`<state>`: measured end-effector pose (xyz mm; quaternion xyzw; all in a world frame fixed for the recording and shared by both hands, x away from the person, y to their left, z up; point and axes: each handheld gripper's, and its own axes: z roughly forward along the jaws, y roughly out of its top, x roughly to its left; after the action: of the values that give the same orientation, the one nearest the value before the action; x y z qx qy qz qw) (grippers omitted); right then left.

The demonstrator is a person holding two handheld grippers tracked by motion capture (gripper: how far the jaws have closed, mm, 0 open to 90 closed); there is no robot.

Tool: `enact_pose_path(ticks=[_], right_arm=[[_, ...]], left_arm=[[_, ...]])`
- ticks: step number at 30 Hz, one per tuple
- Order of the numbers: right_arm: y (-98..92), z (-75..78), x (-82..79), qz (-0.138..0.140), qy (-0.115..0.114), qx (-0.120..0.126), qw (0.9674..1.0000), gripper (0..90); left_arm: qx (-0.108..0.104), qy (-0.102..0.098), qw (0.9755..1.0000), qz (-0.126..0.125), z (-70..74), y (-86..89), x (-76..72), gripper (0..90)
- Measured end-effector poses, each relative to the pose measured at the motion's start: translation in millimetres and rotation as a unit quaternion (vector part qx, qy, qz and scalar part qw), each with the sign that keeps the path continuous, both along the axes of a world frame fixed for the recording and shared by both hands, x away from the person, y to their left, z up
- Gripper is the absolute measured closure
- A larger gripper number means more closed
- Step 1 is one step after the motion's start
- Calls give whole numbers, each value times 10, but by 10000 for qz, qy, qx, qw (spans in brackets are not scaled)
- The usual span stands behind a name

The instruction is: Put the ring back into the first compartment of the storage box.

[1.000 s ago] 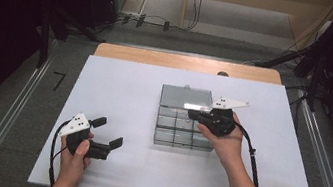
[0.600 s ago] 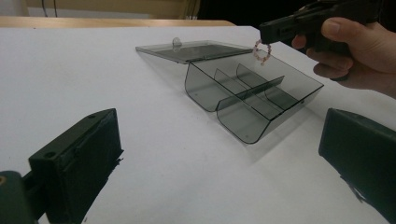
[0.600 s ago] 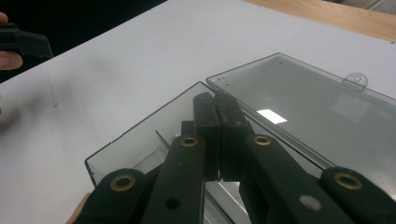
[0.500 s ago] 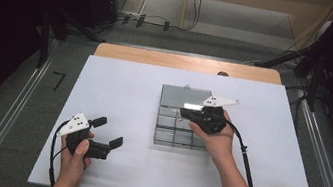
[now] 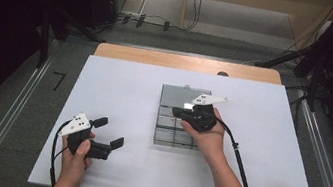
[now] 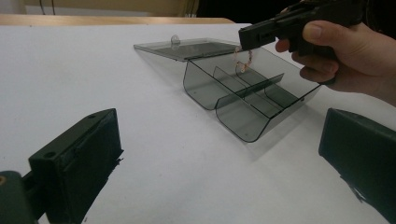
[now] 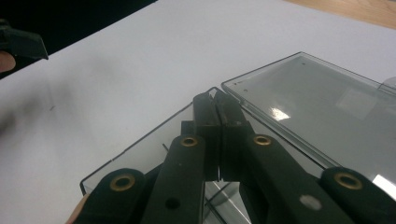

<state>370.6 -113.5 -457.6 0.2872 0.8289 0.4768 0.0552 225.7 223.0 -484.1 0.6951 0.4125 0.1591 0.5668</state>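
Here the right gripper (image 5: 182,112) hangs over the open smoky-plastic organizer box (image 5: 174,131), which sits on the white counter (image 5: 124,92) a little right of the middle, its lid (image 5: 182,96) folded back flat on the far side. In the left gripper view a small ring-like trinket, perhaps a beaded loop (image 6: 243,58), dangles from the tip of that gripper, just above the far compartments; in the right gripper view the jaws are pressed together, so they seem to be pinching it, though the piece itself is too small to name with certainty. The step in hand looks like placing this item into one of the box's divided cells. Next, I judge, the right hand (image 5: 206,135) must lower the tip inside the chosen cell, clear of the dividers, and only then part the jaws so the loop drops cleanly. The left gripper (image 5: 108,134) rests at the near left of the counter, well apart from the box, its jaws spread wide and holding nothing.
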Motion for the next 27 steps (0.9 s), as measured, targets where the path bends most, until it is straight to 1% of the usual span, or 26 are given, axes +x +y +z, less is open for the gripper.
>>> enact_pose_path(ticks=[2,7,9,10,12,16,18,20,22,25,27], right_arm=[[24,0,6,-10,31,37,10000,868],[82,18,20,-9,4,8,10000,863],[95,10,19,58,-26,106,9999,855],[100,5,17,104,-34,107,9999,828],[108,2,9,88,-68,89,9999,758],[80,24,7,87,-67,219,9997,595],[54,48,2,67,-69,266,9996,515],[18,74,-5,26,-95,303,9995,443],[-33,103,-18,-47,-133,323,9994,343],[-116,116,-23,-133,-124,379,9991,217],[-190,116,-26,-208,-122,440,9987,155]], left_arm=[[-17,1,10000,6,0,-3,1,0],[-11,12,10000,0,0,-20,5,0],[2,2,10000,-8,-1,-35,7,0],[52,-7,10000,-6,2,-43,6,0],[105,-28,9999,-24,8,-61,5,0],[119,-23,9999,-46,15,-85,15,0],[135,-56,9999,-42,24,-94,27,0],[142,-69,9999,-48,34,-103,36,0],[146,-71,9999,-48,41,-112,44,0],[142,-73,9999,-50,52,-125,60,0],[136,-88,9998,-60,65,-139,69,0]])
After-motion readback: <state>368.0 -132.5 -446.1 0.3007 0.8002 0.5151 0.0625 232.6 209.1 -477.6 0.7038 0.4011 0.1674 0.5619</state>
